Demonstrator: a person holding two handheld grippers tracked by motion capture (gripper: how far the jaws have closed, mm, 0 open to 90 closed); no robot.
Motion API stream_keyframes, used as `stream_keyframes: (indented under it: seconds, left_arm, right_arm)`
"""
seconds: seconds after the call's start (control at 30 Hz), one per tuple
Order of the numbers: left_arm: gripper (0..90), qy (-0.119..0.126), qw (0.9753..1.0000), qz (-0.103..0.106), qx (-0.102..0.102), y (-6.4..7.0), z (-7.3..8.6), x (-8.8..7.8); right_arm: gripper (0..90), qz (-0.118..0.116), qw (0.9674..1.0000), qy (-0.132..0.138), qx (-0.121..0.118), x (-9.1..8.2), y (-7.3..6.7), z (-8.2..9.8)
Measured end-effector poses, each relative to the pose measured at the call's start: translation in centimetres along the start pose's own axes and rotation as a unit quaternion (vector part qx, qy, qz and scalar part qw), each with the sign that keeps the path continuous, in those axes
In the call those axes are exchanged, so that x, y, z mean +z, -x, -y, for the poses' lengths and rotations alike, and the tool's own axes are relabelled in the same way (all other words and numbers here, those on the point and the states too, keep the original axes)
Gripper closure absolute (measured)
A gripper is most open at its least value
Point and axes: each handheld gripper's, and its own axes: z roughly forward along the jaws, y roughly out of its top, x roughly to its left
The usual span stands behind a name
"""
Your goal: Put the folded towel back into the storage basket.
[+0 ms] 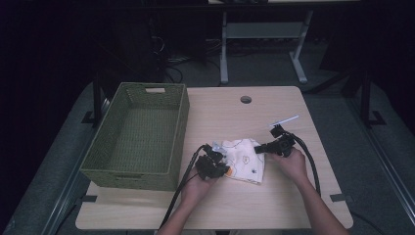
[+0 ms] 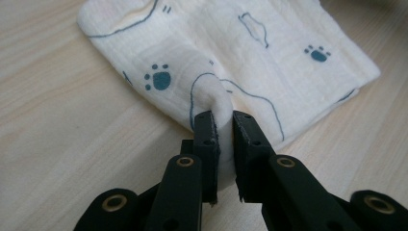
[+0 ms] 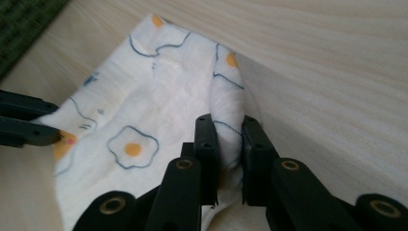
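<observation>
A folded white cloth (image 1: 244,159) printed with fried eggs and blue paw marks lies on the wooden table (image 1: 220,117) right of centre. My left gripper (image 1: 221,164) is shut on a pinched fold at the cloth's left edge; the cloth (image 2: 226,53) bulges up between the black jaws of that left gripper (image 2: 224,126). My right gripper (image 1: 259,148) is shut on a raised fold at the cloth's right edge. In the right gripper view the cloth (image 3: 144,110) spreads ahead of the right gripper (image 3: 228,130), and the left gripper's fingers (image 3: 29,130) come in from the left.
A green woven basket (image 1: 142,134) stands open on the table's left half, close to my left hand. A round cable hole (image 1: 245,99) sits near the far edge. A white desk frame (image 1: 262,34) stands on the floor beyond the table.
</observation>
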Motion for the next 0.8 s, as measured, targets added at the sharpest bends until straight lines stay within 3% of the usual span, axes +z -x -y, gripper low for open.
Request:
stream_keyframes:
  seconds: [0.13, 0.8]
  left_arm:
    - [81.3, 0.010, 1.0000, 0.000, -0.001, -0.1, -0.2, -0.5]
    - [81.4, 0.034, 0.9994, -0.007, 0.007, -0.1, -1.6, -3.6]
  right_arm:
    - [80.8, -0.027, 0.9993, 0.019, 0.017, -0.7, 0.3, -0.1]
    - [81.1, -0.070, 0.9956, 0.045, 0.043, -2.1, 0.2, -0.3]
